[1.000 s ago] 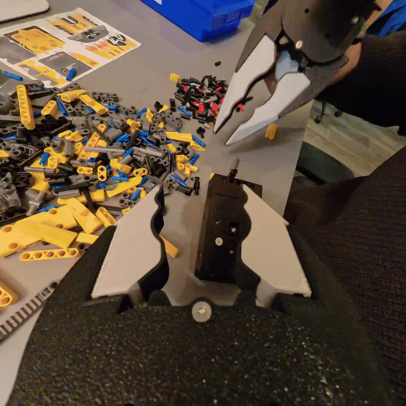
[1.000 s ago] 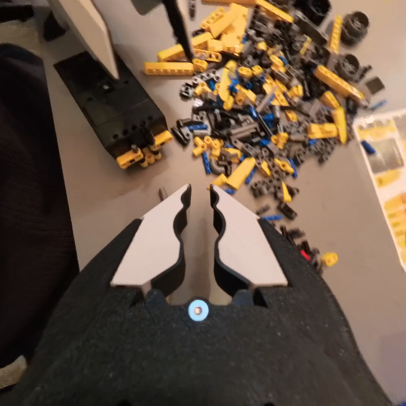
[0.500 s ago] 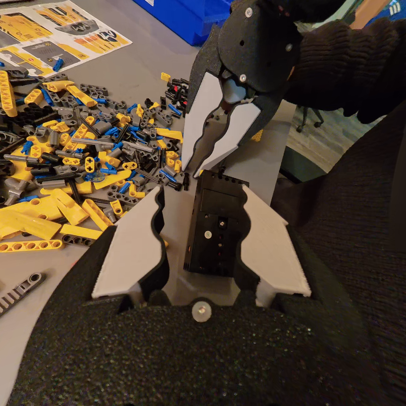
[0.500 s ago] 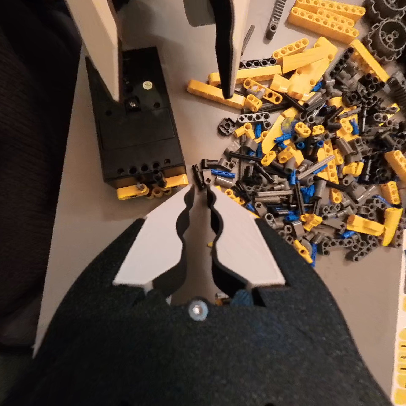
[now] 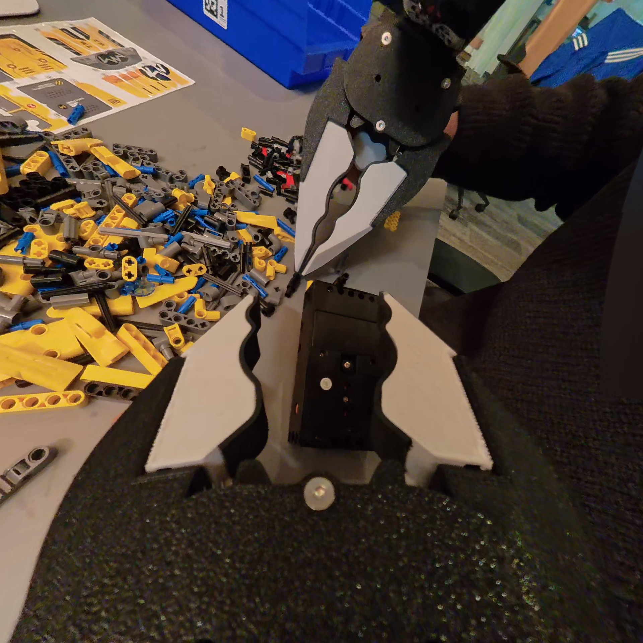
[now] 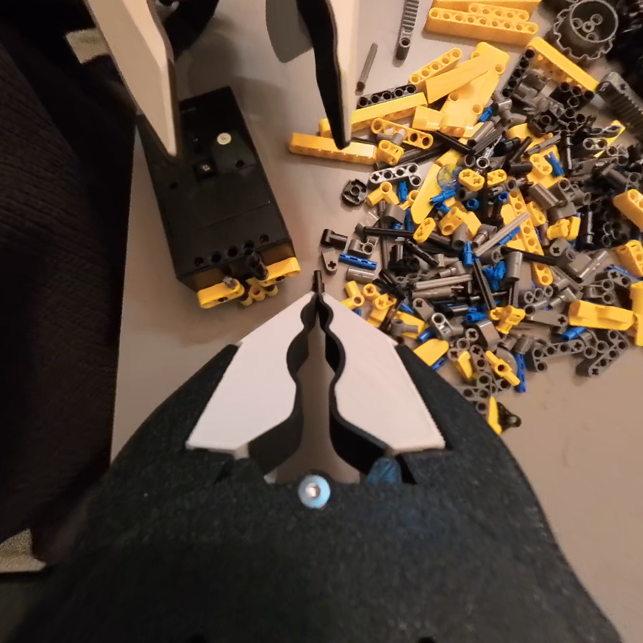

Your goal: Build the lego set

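Note:
My left gripper (image 5: 320, 302) is open around a black box-shaped block (image 5: 339, 365) that lies on the grey table (image 5: 215, 114). The block rests against my right-hand finger, with a gap to the other one. In the right wrist view the block (image 6: 215, 208) has small yellow parts plugged into its near end. My right gripper (image 6: 317, 295) is shut on a small black pin (image 6: 317, 278), just off that end. The left wrist view shows it (image 5: 302, 271) pinching the pin (image 5: 295, 281). A pile of yellow, grey, black and blue parts (image 6: 487, 243) lies beside it.
A blue bin (image 5: 278, 34) and a printed sheet (image 5: 69, 69) lie at the far side. A small heap of black and red pins (image 5: 275, 163) sits beyond the pile. The table edge (image 5: 429, 243) runs close by the block. Grey gear wheels (image 6: 588, 28) lie far off. Left tips to right tips: about 7 cm.
My right gripper came in from beside the red and black pins to the block's end and closed on the black pin. My left gripper stayed open around the block.

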### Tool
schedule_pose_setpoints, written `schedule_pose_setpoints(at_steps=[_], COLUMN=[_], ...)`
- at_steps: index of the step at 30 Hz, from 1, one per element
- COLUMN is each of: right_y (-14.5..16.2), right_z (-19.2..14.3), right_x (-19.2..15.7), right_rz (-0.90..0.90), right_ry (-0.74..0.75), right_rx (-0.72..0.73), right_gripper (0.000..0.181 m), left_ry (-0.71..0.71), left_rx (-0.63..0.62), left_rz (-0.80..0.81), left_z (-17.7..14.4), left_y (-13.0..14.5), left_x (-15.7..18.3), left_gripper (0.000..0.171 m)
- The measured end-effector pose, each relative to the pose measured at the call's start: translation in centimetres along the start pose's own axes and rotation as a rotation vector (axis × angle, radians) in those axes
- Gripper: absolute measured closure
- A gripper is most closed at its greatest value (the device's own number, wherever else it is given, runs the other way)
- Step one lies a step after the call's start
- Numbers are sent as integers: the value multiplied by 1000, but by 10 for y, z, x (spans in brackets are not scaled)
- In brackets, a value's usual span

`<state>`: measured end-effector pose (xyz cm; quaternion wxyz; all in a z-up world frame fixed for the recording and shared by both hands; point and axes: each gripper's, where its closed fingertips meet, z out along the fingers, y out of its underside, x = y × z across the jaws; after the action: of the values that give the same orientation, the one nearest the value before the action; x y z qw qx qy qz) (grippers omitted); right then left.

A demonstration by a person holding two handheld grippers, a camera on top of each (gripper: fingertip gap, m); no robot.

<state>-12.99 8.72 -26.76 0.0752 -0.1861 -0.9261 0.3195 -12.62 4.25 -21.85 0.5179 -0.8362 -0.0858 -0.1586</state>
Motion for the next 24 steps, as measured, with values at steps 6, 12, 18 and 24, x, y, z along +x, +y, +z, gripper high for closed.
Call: schedule_pose_setpoints(at_steps=[6,12,18,24], right_y=[-1,-2,-58,-95], right_z=[4,5,-50,-61], right_x=[-3,-1,8,-10], right_rz=[-13,-36,270,628], right_ry=[14,52,160,-3], right_rx=[-26,-26,416,798], right_gripper=[171,175,175,175], left_ry=[-9,-18,-30,-180], left_rx=[-8,-5,129,261], left_rz=[39,72,117,236], left_z=[1,2,1,3], left_y=[-2,-7,-24,-45], left_x=[10,19,28,33], left_gripper=[105,105,117,140])
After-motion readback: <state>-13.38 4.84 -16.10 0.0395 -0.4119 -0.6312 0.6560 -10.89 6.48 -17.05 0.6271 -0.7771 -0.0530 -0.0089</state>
